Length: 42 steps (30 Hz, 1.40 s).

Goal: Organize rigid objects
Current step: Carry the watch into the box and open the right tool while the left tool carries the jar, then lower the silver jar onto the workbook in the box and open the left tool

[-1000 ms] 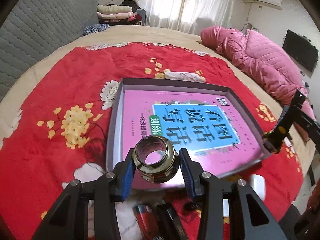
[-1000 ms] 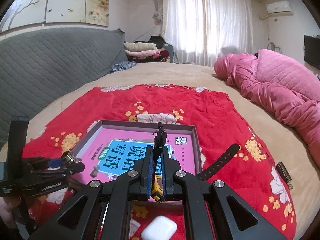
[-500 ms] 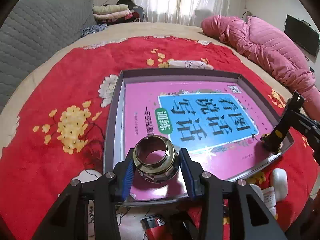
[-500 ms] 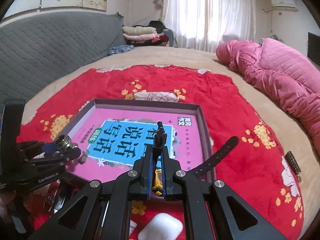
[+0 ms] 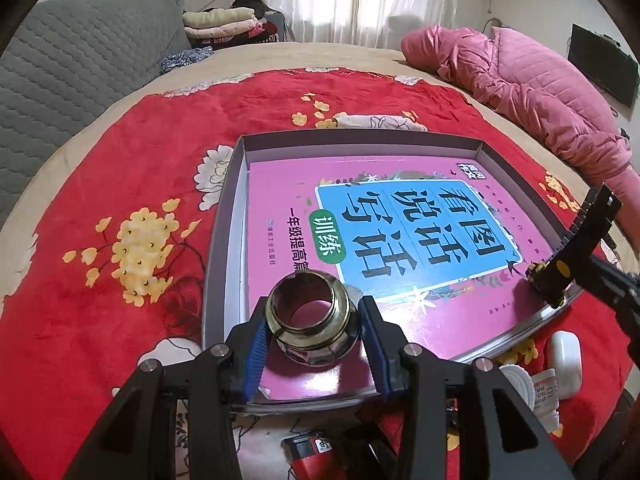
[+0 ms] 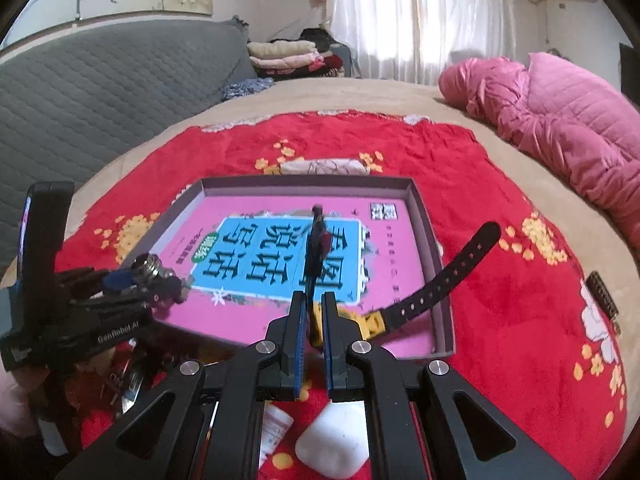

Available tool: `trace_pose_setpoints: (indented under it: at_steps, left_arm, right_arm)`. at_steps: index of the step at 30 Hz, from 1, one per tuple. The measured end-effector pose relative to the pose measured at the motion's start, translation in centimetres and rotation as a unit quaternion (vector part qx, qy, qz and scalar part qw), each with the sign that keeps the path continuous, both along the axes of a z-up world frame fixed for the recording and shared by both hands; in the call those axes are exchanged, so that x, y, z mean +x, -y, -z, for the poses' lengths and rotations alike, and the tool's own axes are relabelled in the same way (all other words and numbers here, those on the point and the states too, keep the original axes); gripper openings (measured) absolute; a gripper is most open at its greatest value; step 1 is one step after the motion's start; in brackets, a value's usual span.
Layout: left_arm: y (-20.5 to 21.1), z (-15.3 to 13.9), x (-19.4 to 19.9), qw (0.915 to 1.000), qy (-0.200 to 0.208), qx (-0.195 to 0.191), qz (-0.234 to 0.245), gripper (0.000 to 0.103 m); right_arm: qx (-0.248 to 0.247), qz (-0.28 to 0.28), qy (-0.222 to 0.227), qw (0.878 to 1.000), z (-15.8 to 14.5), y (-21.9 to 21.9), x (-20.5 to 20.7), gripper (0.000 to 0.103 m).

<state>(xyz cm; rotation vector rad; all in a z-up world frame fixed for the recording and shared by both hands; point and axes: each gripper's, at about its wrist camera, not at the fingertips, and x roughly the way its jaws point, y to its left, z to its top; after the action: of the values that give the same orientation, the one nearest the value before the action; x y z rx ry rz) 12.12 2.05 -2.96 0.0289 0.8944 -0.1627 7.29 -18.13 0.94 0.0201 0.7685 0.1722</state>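
My left gripper (image 5: 313,322) is shut on a small glass jar (image 5: 312,316) with a brass threaded neck, held over the near left corner of a grey box lid (image 5: 224,216) that holds a pink book (image 5: 384,240). My right gripper (image 6: 316,312) is shut on a black and yellow watch (image 6: 372,322); one strap stands up between the fingers and the other (image 6: 452,272) hangs over the tray's right wall. The right gripper shows in the left wrist view (image 5: 560,268) at the tray's near right corner. The left gripper shows in the right wrist view (image 6: 148,276).
The tray lies on a red flowered blanket (image 5: 120,184) on a bed. Near the front edge lie a white earbud case (image 6: 336,444), a small white bottle (image 6: 276,428), a red lighter (image 5: 316,452) and metal bits. A pink quilted coat (image 5: 540,80) lies at the right.
Both grippers have moved forward over the tray's near edge. The jar and the watch stay gripped.
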Motion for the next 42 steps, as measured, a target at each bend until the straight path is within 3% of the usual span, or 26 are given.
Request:
trace_pose_setpoints:
  at_steps: [15,27,42]
  left_arm:
    - [-0.2,0.2,0.4,0.9998,-0.007,-0.016,0.005,0.043]
    - [0.4,0.8,1.0,0.9999,0.001,0.012,0.009,0.043]
    - [0.4,0.7,1.1,0.9999,-0.004,0.007,0.012,0.046]
  right_arm:
    - [0.000,0.004,-0.010,1.000,0.1,0.2,0.0,0.008]
    - [-0.001,0.013,-0.014,1.000,0.0,0.5,0.0,0.008]
    - [0.001,0.040,-0.023,0.999,0.1,1.6,0.0,0.018]
